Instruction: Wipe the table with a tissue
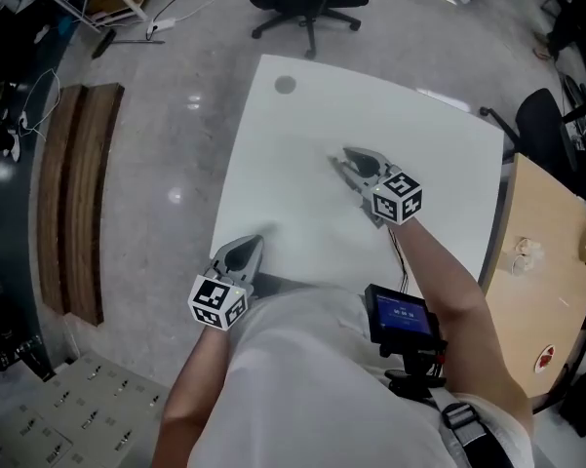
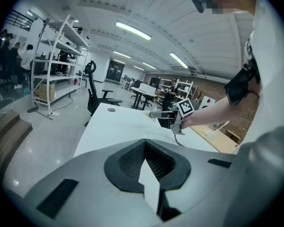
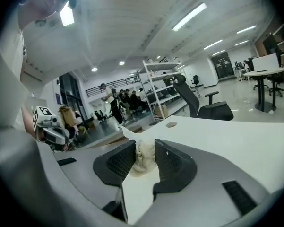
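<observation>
Presently, the tissue is a crumpled off-white wad, bunched into soft folds, with one thin flat corner sticking out past the jaw tips. It sits between the two dark ribbed pads of the right gripper, which press on it from both sides; the jaws stand at a narrow gap filled by the wad. In the head view this gripper is over the middle of the white table, pointing away from the person. Whether the tissue touches the tabletop cannot be determined. The left gripper is at the near left edge of the table, its jaws brought together at the tips with nothing between them.
</observation>
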